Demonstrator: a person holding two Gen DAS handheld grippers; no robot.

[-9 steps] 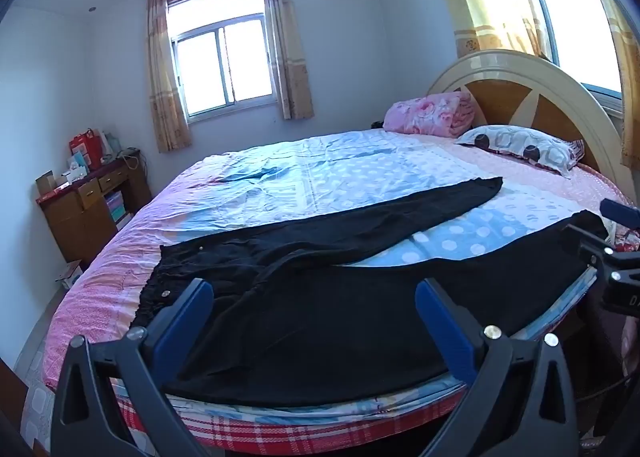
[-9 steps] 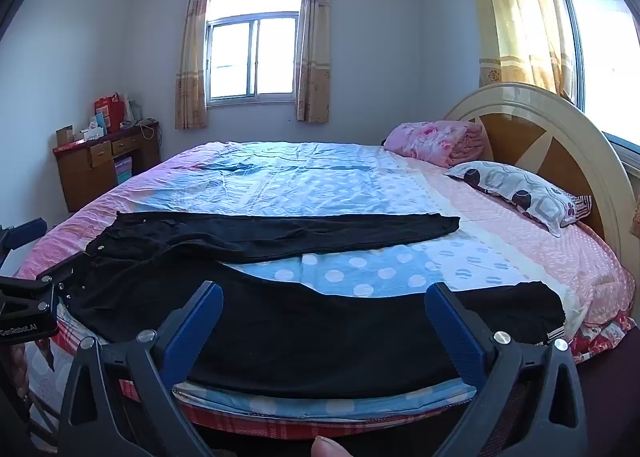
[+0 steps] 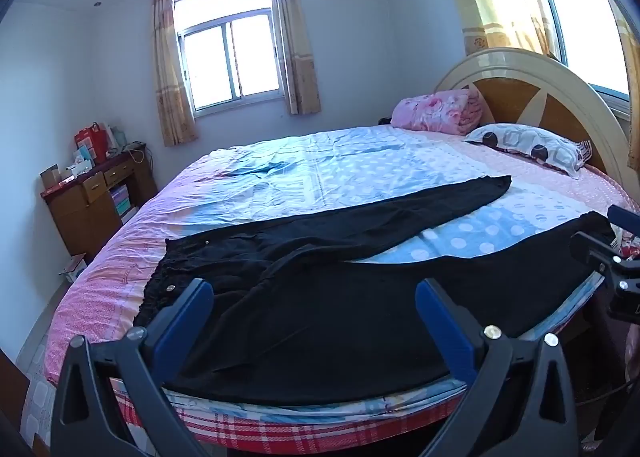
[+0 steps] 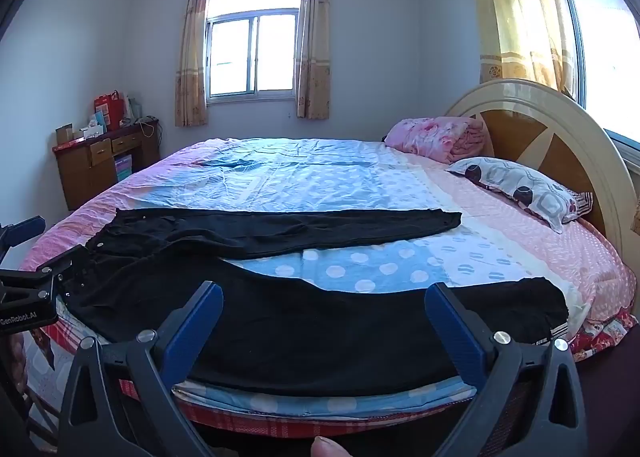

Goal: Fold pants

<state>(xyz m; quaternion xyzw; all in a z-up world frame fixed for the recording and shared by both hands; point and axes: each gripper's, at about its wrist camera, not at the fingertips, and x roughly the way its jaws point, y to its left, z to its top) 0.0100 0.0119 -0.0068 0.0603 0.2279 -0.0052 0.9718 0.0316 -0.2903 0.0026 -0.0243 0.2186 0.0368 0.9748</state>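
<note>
Black pants (image 4: 320, 321) spread flat on bed (image 4: 320, 185), legs splayed, left gripper (image 3: 314, 313) and right gripper (image 4: 324, 317) just short of near edge, jaws wide apart, empty, right tilted slightly downward

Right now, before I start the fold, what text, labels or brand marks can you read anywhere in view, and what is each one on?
"GenRobot.AI": white print on the body of the left gripper, at the left edge of the right wrist view.
White lettering on the hem label of the pants: too small to read.
Print on the red bag and the boxes on the wooden desk: too blurred to read.
Nothing else is legible.
</note>
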